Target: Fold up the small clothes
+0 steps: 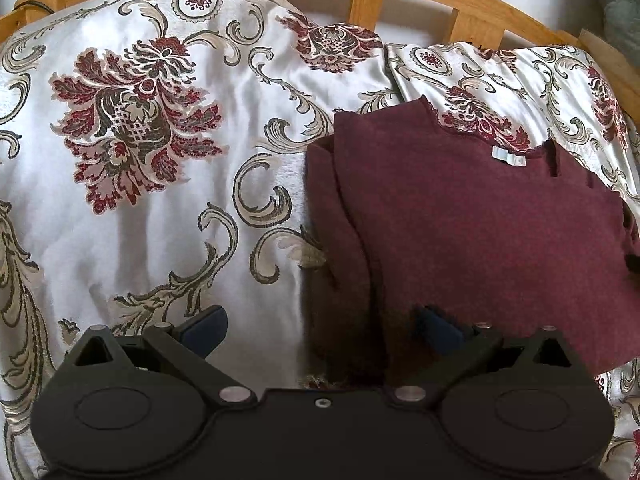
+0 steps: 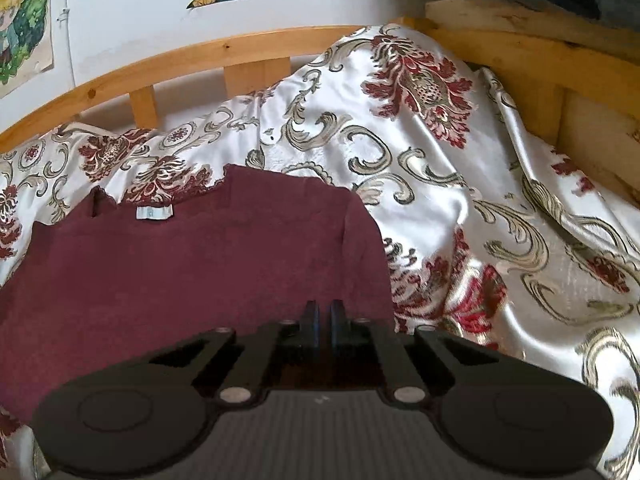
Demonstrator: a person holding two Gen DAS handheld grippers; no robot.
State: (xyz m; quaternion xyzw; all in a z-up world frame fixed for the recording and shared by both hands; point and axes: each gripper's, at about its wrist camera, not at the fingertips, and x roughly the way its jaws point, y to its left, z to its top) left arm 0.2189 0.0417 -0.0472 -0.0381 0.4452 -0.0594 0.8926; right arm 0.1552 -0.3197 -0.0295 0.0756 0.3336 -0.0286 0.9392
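Here the left gripper (image 1: 320,326) hangs spread over the folded maroon knit top's (image 1: 480,232) left edge; right gripper (image 2: 324,322) clenched, grasping nothing visible.

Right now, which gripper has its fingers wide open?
The left gripper: its fingers are spread apart over the maroon knit top. The right gripper is nearly closed.

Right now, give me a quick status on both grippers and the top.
Left hand-held gripper open, straddling the maroon top's left edge. Right hand-held gripper nearly closed over its near edge, grip unclear. Top partly folded on floral bedspread. Nothing in the way.
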